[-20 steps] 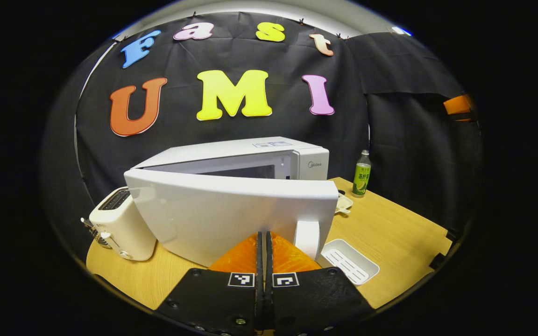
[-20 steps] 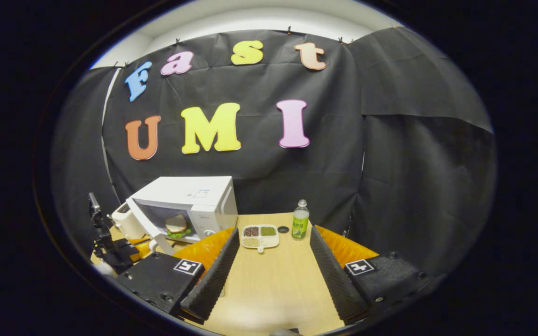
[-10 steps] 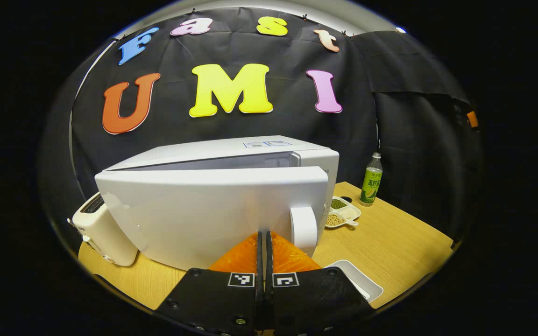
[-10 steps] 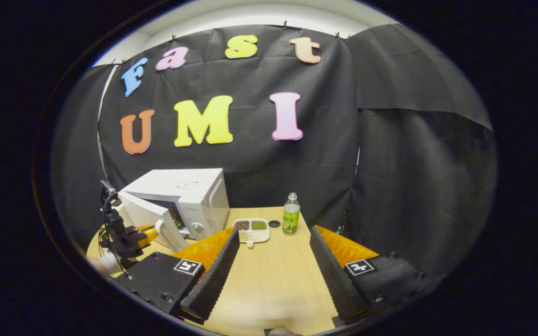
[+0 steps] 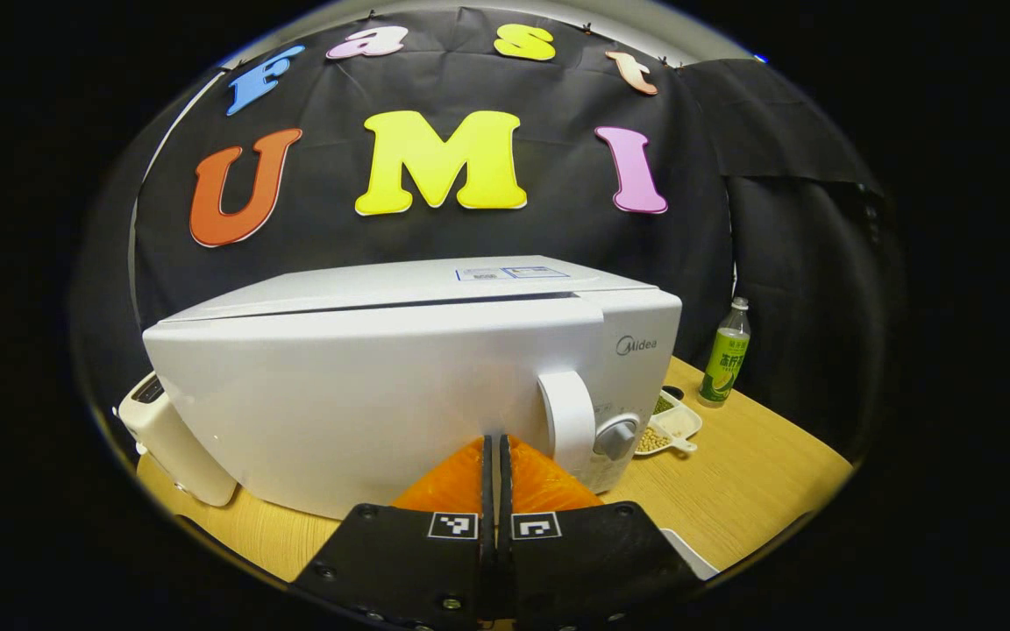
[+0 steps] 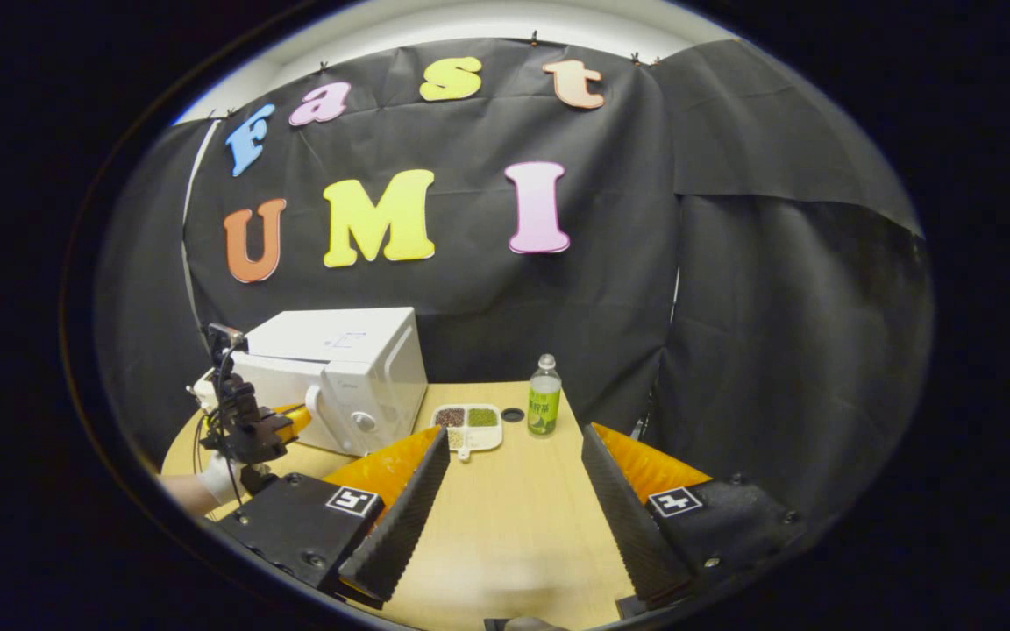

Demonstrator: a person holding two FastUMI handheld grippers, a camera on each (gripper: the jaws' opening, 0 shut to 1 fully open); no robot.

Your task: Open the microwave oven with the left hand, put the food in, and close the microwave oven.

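The left gripper has its fingers pressed together, tips right against the front of the microwave oven, just beside the door handle; the door sits almost flush with the body, a thin gap along its top edge. The right gripper hangs spread wide and empty over the table, well apart from the microwave oven. Beside the oven lie a divided dish and a green bottle; a toaster stands on its other side.
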